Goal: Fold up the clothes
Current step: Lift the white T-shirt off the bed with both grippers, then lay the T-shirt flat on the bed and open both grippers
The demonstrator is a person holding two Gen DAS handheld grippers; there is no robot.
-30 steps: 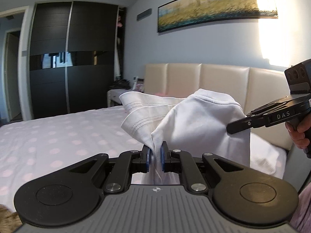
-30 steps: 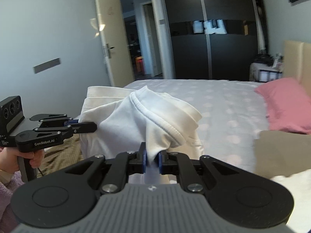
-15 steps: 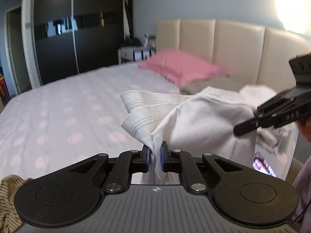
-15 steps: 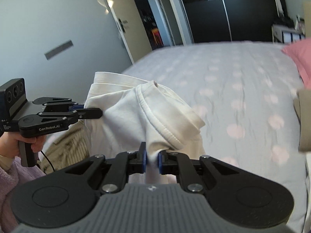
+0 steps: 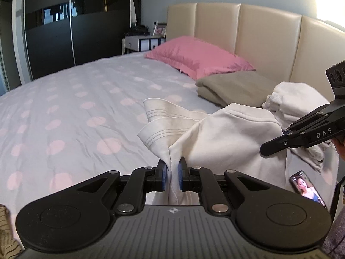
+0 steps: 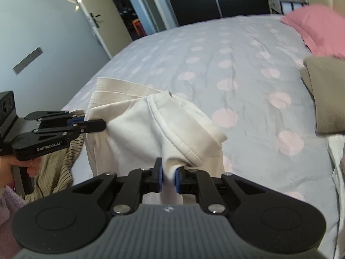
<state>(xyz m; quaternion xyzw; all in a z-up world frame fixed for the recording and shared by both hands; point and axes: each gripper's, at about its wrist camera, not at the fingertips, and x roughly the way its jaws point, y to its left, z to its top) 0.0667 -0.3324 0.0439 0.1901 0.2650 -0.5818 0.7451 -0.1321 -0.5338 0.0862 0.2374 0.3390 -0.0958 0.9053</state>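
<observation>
Spotted bedding [image 5: 71, 99] is covering the bed, with a pink pillow [image 5: 198, 56] and a folded khaki cloth [image 5: 235, 88] lying near the headboard [image 5: 254, 32]. Above the near edge of the bed, a white shirt [image 5: 226, 138] is hanging between both grippers. The left gripper [image 5: 171, 173] is pinching its hem corner; the right gripper [image 6: 167, 178] is pinching fabric beside the collar [image 6: 172, 129].
</observation>
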